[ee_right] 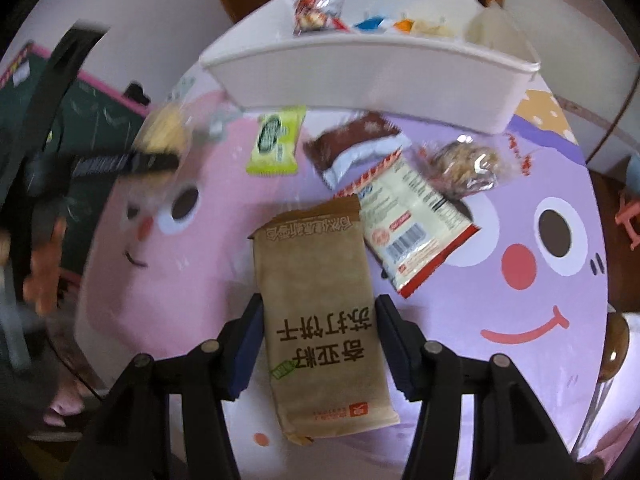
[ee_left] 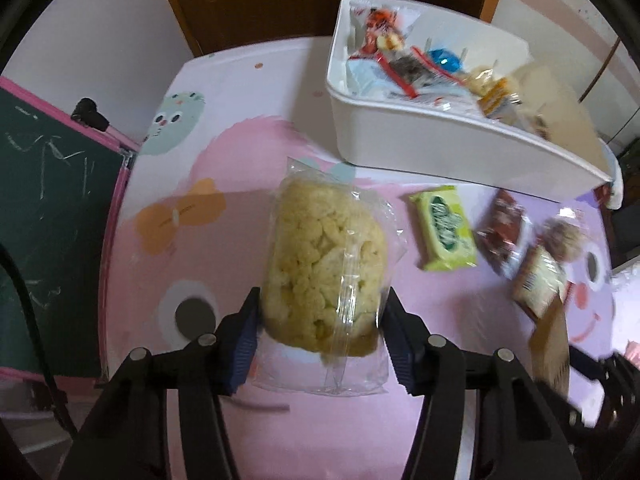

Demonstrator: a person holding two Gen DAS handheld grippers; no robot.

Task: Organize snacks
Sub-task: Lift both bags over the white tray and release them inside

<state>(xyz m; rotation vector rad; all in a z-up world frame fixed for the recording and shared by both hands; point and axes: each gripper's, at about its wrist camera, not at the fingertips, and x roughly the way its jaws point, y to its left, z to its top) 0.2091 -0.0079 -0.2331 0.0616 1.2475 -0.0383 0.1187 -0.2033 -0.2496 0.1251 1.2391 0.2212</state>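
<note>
Two snacks lifted at once above a cartoon-printed surface (ee_right: 520,360), with the white bin (ee_left: 400,136) waiting at its far edge: the left gripper (ee_left: 320,320) is clenched on a puffed rice cake (ee_left: 324,264) sealed in clear film, its blue pads pressing the cake's lower flanks, while the right gripper (ee_right: 316,320) grasps a tan cracker pack (ee_right: 320,312) across its middle, the pack's ends sticking out fore and aft

The rice cake looks very light and brittle; a hard squeeze would likely crumble it, and the loose, glossy film around it seems liable to slide, so a gentle hold on the cake's body rather than on the crinkled wrapper ends looks safest. The cracker pack appears stiffer and a little heavier, flat-sided and matte, offering the pads good purchase on its long edges, though the crackers inside could snap under pressure

Still lying on the surface near the bin are a green wafer packet (ee_right: 276,140), a brown-and-white bar (ee_right: 352,144), a red-trimmed white sachet (ee_right: 416,220) and a clear-wrapped nut cluster (ee_right: 468,164), the last three touching or overlapping. The bin already holds several wrapped sweets
</note>
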